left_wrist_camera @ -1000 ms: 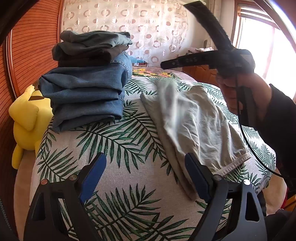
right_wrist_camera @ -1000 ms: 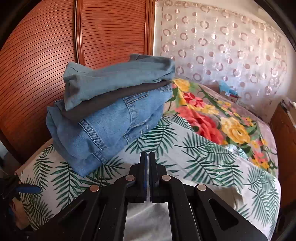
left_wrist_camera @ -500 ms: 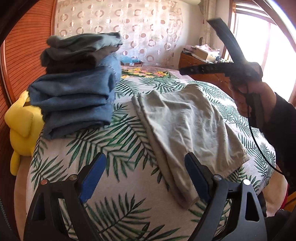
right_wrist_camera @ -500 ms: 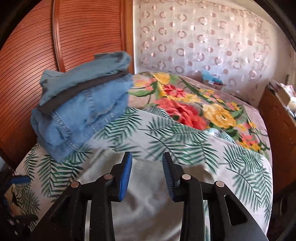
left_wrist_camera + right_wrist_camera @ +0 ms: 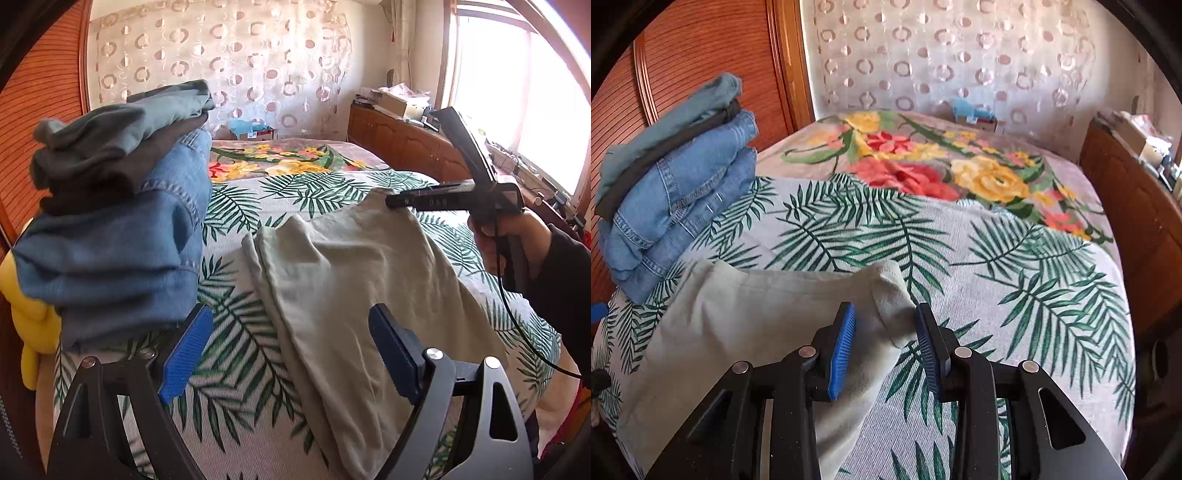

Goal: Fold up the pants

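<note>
Beige pants (image 5: 351,277) lie folded lengthwise on the palm-leaf bed cover (image 5: 240,369). My left gripper (image 5: 290,317) hovers open over their near left edge, with nothing pressed between its blue pads. In the left wrist view a hand (image 5: 509,243) holds my right gripper (image 5: 443,201) at the pants' far right corner. In the right wrist view that gripper (image 5: 885,314) stands partly open. A raised corner of the pants (image 5: 738,314) sits between its pads, and they do not squeeze it.
A pile of folded jeans and dark pants (image 5: 122,236) (image 5: 676,184) stands left of the beige pants. A yellow plush toy (image 5: 33,321) sits by the bed's left side. A floral blanket (image 5: 942,162) covers the far half. A wooden dresser (image 5: 1137,206) runs along the right.
My right gripper went from shut to partly open and dropped to the pants' far corner. The pants settled flat. My left gripper drifted nearer the jeans pile.
</note>
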A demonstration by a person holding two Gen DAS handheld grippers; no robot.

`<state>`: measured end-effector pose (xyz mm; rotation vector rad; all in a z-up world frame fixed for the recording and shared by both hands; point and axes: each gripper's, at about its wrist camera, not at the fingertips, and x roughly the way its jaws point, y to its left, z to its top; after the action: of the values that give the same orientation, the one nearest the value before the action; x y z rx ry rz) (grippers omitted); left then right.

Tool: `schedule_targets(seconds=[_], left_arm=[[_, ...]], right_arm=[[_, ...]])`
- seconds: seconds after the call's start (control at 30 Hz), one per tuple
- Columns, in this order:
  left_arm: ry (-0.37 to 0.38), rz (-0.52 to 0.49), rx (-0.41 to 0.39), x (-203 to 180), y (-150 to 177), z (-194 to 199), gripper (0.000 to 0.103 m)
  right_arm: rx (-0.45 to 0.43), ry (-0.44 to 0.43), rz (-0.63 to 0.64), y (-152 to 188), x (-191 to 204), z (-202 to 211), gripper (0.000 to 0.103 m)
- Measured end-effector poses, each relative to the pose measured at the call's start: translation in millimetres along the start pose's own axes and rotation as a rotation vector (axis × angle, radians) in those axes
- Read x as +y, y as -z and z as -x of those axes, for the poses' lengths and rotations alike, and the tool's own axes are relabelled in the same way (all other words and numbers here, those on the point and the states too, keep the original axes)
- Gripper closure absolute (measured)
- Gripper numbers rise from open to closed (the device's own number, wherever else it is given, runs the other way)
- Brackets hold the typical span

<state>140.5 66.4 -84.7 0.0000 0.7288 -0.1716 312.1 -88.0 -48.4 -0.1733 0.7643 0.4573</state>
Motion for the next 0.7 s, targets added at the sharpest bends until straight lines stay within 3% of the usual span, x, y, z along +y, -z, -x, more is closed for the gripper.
schedule_targets(seconds=[0.13,0.17,0.2,0.27,0.43,0.53,0.57,0.7], left_arm=[[-0.003,-0.003,0.01,1.1,-7.1,-8.9,0.016],[-0.004,-0.002,0.013,1.4,-8.0,-11.0,0.016],[-0.008,-0.001,0.019,1.8,-9.1,-14.0,0.016],[-0.008,-0.002,0.025,1.9,-10.8,-18.7,0.016],[-0.012,-0.006,0.037,-1.3,-18.9,-32.0,0.021],[-0.018,-0.013,0.045,-3.0,-27.0,-40.7,0.028],[-0.019,-0.012,0.045,-3.2,-30.4,-43.8,0.035],[-0.02,-0.013,0.063,-4.1,-43.4,-59.4,0.049]], right_arm=[[0.023,-0.044,-0.008,-7.1,-7.9,-11.1,0.069],[0.019,-0.047,-0.005,-9.4,-10.4,-12.1,0.085],[0.014,-0.039,0.001,-11.0,-12.8,-14.2,0.089],[0.011,-0.003,-0.007,-13.8,-18.3,-17.5,0.089],[0.021,-0.007,0.027,-14.7,-14.6,-20.4,0.089],[0.011,-0.008,0.033,-14.5,-13.4,-15.2,0.077],[0.003,-0.003,0.031,-14.0,-14.7,-12.6,0.073],[-0.019,-0.038,0.024,-8.6,-17.8,0.3,0.072]])
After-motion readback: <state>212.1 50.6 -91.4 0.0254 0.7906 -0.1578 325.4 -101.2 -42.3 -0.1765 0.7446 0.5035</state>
